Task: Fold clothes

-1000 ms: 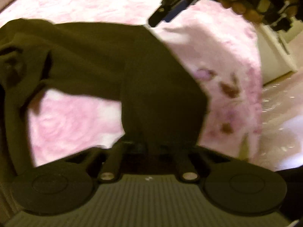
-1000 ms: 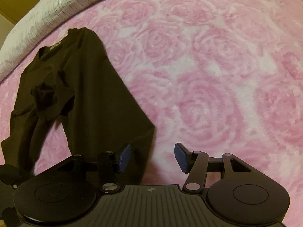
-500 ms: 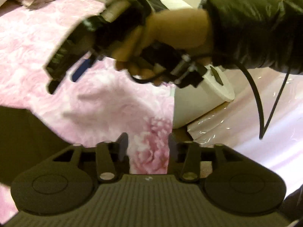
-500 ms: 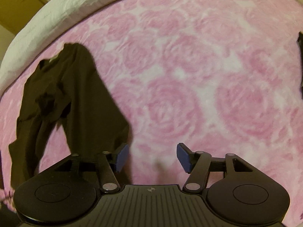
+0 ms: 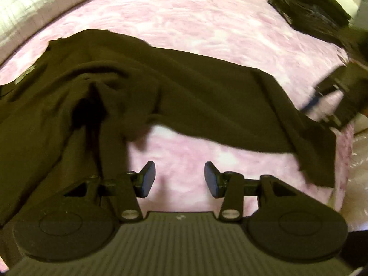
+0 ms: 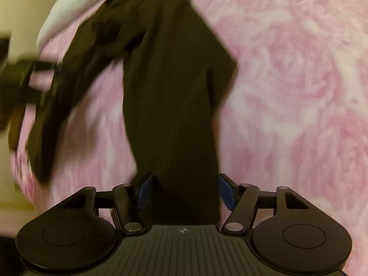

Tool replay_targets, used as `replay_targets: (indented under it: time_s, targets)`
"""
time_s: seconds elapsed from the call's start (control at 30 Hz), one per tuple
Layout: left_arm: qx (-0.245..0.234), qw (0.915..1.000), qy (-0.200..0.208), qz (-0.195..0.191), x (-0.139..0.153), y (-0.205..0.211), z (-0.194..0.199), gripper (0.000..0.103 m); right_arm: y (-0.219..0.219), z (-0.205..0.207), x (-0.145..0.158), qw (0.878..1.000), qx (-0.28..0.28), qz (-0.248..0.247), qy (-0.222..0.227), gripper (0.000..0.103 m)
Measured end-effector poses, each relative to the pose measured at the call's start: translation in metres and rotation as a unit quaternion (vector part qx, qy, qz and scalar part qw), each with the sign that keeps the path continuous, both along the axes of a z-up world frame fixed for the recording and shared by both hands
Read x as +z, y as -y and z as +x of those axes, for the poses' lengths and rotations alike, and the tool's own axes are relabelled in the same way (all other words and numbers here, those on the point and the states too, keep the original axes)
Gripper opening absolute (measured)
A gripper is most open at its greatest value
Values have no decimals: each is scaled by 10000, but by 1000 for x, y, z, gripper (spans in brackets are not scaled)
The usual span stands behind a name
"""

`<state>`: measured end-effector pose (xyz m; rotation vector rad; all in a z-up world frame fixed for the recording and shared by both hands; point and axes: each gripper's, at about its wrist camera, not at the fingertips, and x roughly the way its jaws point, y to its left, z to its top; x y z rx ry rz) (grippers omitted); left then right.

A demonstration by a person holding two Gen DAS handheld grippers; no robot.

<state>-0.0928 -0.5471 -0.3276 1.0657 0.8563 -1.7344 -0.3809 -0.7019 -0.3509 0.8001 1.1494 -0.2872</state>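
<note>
Across the middle of the left wrist view, the dark long-sleeved top point(image 5: 142, 87) lies half-spread on the pink rose blanket point(image 5: 207, 18), body bunched at left, a long strip running to the lower right. Left gripper point(image 5: 177, 179): jaws parted, only blanket between them, sleeve just left of the left finger. Opened within the last second, steady since.

Right gripper point(image 6: 184, 191): jaws have been opening, now wide. The strip of the top point(image 6: 174, 87) runs down the centre of that view and passes between the pads. Looks loose, gaps show on both sides, so I'd call it not gripped.

Step in hand, my read: re-grab to lay the top flat.
- Right: close on the hem edge only, single layer if possible.
- Left: move left onto the sleeve or shoulder, not the bunched middle.
- Pull apart gently; knit will stretch and drag on the fleece.

Around: black pile point(image 5: 308, 7) upper right of left view, can't identify. White bedding point(image 5: 34, 7) upper left. Nothing blocks the flat area. Both views are motion-blurred, so contact is hard to confirm.
</note>
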Motion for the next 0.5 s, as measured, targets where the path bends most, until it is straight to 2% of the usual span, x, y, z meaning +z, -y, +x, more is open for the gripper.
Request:
replay_targets:
  time_s: [0.03,0.07,0.1,0.13,0.17,0.23,0.33,0.5]
  targets:
    - [-53,10000,10,-29,0,1,-3,41,-6,-3,-1,9997,204,-70,-69,63]
    - [-156,9999,25,-66,-2,2,-7,41,-11,-5,-1,9992,338,-128,-149,55]
    - [-276,9996,56,-101,-4,1,-12,41,-12,-8,-2,9992,267,-152,-265,35]
    - [-415,9990,120,-139,-7,3,-19,41,-13,-10,-3,9989,195,-176,-381,22]
    - [-536,9982,191,-176,-10,6,-26,41,-12,-13,-4,9987,100,-154,-485,3]
    - [-668,9971,252,-261,-13,14,-39,41,-6,-17,1,9976,-89,-85,-683,0]
    - [-787,9961,248,-327,-16,24,-58,41,2,-17,31,9903,154,-790,-1130,0]
    - [-1039,9934,163,-463,-13,39,-90,42,58,-61,88,9694,-364,-1716,-1715,0]
